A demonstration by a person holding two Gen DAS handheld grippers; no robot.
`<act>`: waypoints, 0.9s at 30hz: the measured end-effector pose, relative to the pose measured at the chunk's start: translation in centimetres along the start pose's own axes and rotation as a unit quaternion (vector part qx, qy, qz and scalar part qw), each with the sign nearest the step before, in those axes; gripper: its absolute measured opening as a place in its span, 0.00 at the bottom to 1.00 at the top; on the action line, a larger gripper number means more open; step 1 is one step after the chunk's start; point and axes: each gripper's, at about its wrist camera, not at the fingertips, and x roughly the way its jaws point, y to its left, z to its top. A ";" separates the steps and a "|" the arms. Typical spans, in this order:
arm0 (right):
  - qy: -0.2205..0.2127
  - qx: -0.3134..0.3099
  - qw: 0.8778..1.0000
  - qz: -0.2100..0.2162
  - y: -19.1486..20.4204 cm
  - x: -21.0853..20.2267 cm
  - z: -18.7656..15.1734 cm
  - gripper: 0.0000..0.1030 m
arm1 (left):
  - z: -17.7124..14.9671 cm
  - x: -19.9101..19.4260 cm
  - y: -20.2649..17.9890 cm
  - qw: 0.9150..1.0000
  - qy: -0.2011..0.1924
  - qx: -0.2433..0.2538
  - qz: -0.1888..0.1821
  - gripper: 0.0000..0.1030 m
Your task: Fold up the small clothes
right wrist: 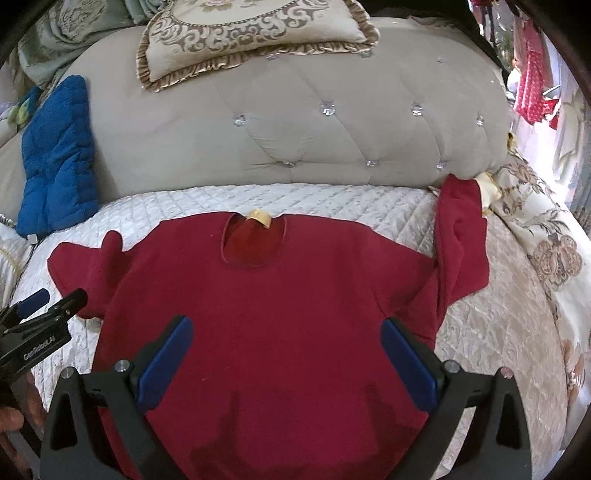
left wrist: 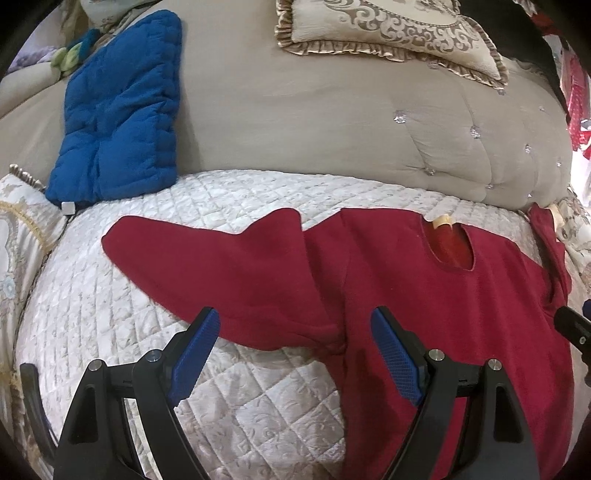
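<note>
A bed carries everything here, spread with a white quilted cover [right wrist: 332, 206] stitched in a diamond pattern. A red sweater [right wrist: 280, 302] lies flat on the cover, front up, neck opening toward the far side, with a pale label showing inside the collar. One sleeve stretches out flat on the quilt; the other sleeve runs up toward a big beige tufted cushion [right wrist: 295, 140] that rests along the far edge. A folded blue padded blanket [left wrist: 118, 110] leans against that cushion, its lower end on the quilt. A frilled, patterned pillow [right wrist: 255, 33] sits atop the cushion.
</note>
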 end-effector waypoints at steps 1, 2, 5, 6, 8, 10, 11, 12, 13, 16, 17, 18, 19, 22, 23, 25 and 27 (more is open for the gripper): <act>0.001 0.002 1.000 -0.001 0.0 0.1 0.0 1.00 | 0.0 0.0 -0.1 1.000 0.000 0.001 -0.002 0.63; 0.002 0.004 1.000 -0.003 -0.1 0.2 -0.1 1.00 | 0.0 0.1 -0.2 1.000 0.000 0.001 -0.003 0.63; 0.000 0.007 1.000 -0.006 -0.4 0.3 -0.2 1.00 | -0.1 0.2 -0.2 1.000 0.000 0.002 -0.007 0.63; -0.001 0.008 1.000 -0.007 -0.4 0.4 -0.2 1.00 | -0.1 0.2 -0.3 1.000 0.001 0.003 -0.007 0.63; 0.001 0.009 1.000 -0.009 -0.4 0.6 -0.2 1.00 | -0.1 0.3 -0.3 1.000 0.001 0.004 -0.006 0.63; 0.001 0.010 1.000 -0.012 -0.4 0.7 -0.3 1.00 | -0.2 0.3 -0.4 1.000 0.001 0.005 -0.005 0.63; 0.002 0.010 1.000 -0.013 -0.4 0.8 -0.2 1.00 | -0.2 0.4 -0.4 1.000 0.001 0.005 -0.005 0.63; 0.003 0.010 1.000 -0.014 -0.4 0.9 -0.3 1.00 | -0.2 0.4 -0.4 1.000 0.001 0.005 -0.005 0.63; 0.004 0.010 1.000 -0.014 -0.4 1.0 -0.2 1.00 | -0.2 0.4 -0.4 1.000 0.000 0.004 -0.006 0.63; 0.010 0.009 1.000 -0.014 -0.4 1.3 -0.3 1.00 | -0.2 0.4 -0.3 1.000 0.000 0.004 -0.005 0.63; 0.012 0.010 1.000 -0.013 -0.4 1.4 -0.4 1.00 | -0.2 0.5 -0.3 1.000 0.001 0.003 -0.005 0.63; 0.013 0.011 1.000 -0.012 -0.4 1.5 -0.4 1.00 | -0.1 0.5 -0.3 1.000 0.002 0.003 -0.005 0.63; 0.014 0.011 1.000 -0.011 -0.4 1.6 -0.4 1.00 | -0.1 0.6 -0.2 1.000 0.003 0.002 -0.004 0.63; 0.014 0.010 1.000 -0.014 -0.3 1.8 -0.4 1.00 | 0.0 0.7 -0.1 1.000 0.004 0.002 -0.003 0.63; 0.015 0.010 1.000 -0.014 -0.3 1.9 -0.4 1.00 | 0.0 0.8 0.0 1.000 0.004 0.003 -0.003 0.63; 0.017 0.012 1.000 -0.012 -0.3 2.0 -0.5 1.00 | 0.0 0.8 0.0 1.000 0.004 0.004 -0.002 0.63; 0.019 0.013 1.000 -0.011 -0.3 2.2 -0.5 1.00 | 0.0 0.8 0.1 1.000 0.004 0.005 -0.003 0.63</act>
